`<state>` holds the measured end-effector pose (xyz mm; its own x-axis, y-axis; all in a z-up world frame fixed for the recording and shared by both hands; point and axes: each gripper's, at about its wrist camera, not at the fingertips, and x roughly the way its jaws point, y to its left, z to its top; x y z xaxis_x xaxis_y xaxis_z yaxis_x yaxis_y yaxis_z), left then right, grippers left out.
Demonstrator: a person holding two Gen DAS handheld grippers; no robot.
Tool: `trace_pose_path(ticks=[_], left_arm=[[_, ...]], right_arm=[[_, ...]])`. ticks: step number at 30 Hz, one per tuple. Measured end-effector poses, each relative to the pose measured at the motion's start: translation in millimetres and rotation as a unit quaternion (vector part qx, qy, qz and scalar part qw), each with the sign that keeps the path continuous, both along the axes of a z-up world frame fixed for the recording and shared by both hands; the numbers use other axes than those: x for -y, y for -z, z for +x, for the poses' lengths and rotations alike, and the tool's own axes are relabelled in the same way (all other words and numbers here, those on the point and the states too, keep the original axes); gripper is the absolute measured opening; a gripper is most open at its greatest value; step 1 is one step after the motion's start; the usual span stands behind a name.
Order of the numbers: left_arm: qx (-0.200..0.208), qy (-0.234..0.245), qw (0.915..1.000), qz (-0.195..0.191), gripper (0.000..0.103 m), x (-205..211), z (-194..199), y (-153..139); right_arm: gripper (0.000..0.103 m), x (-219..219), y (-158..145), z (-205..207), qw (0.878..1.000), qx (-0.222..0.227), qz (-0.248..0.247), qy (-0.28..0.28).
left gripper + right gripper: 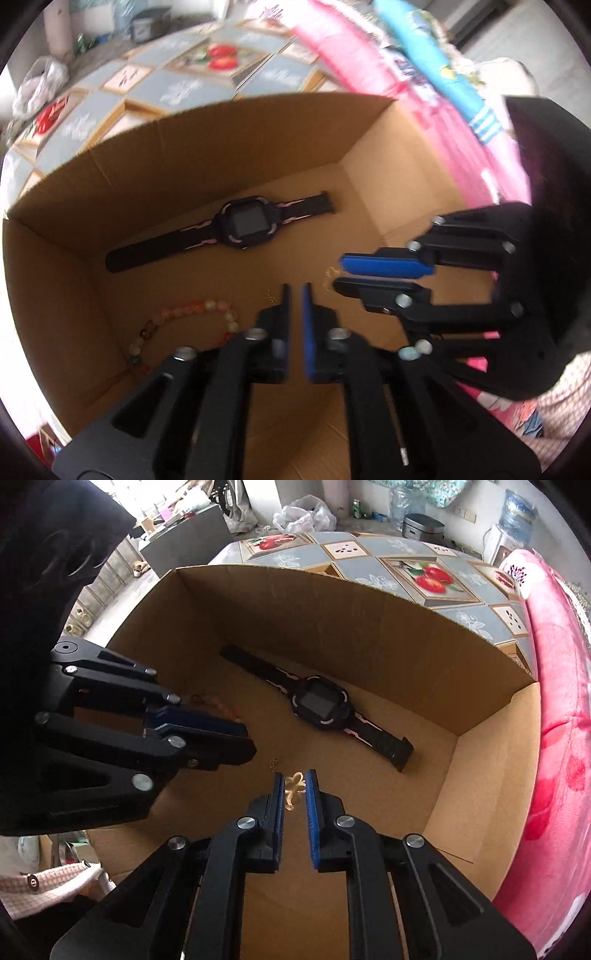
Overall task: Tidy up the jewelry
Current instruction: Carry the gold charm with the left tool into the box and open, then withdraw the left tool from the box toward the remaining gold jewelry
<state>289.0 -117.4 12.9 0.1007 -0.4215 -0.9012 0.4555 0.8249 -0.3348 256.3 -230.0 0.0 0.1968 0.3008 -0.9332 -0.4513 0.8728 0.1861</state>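
inside the cardboard box [369,627] | step: placing gold chain [295,788] on box floor, near middle, watch [319,705] toward far wall | right tool [294,808] slightly open around chain, grip unclear | left tool [293,332] nearly closed, empty | next: judged release, withdraw

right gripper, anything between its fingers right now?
Yes: the right wrist view shows a small gold chain in the gap of the right gripper, lying on the cardboard box floor. Contact unclear.

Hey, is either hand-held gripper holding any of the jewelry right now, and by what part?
Nothing is clearly held. The right hand-held gripper is slightly open around a gold chain, not clamped. The left hand-held gripper is nearly shut, with nothing between its fingers.
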Motion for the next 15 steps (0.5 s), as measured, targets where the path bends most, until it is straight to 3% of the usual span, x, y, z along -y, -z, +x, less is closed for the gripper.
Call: trace_pose_path(ticks=[1, 8, 12, 15], left_arm=[[0.0, -0.004, 1.0, -0.001, 0.02, -1, 2, 1], [0.037, -0.023, 0.9989, -0.016, 0.02, -13, -9, -18], [0.11, -0.023, 0.9931, -0.035, 0.02, -28, -36, -52], [0.179, -0.019, 0.9818, -0.059, 0.02, -47, -77, -81]], right_arm=[[0.012, 2, 0, 0, 1.0, 0.0, 0.003, 0.004], [0.013, 18, -18, -10, 0.999, 0.027, 0.028, 0.032], [0.013, 30, -50, -36, 0.994, 0.076, 0.068, 0.048], [0.013, 41, -78, -73, 0.985, 0.119, 0.114, 0.052]])
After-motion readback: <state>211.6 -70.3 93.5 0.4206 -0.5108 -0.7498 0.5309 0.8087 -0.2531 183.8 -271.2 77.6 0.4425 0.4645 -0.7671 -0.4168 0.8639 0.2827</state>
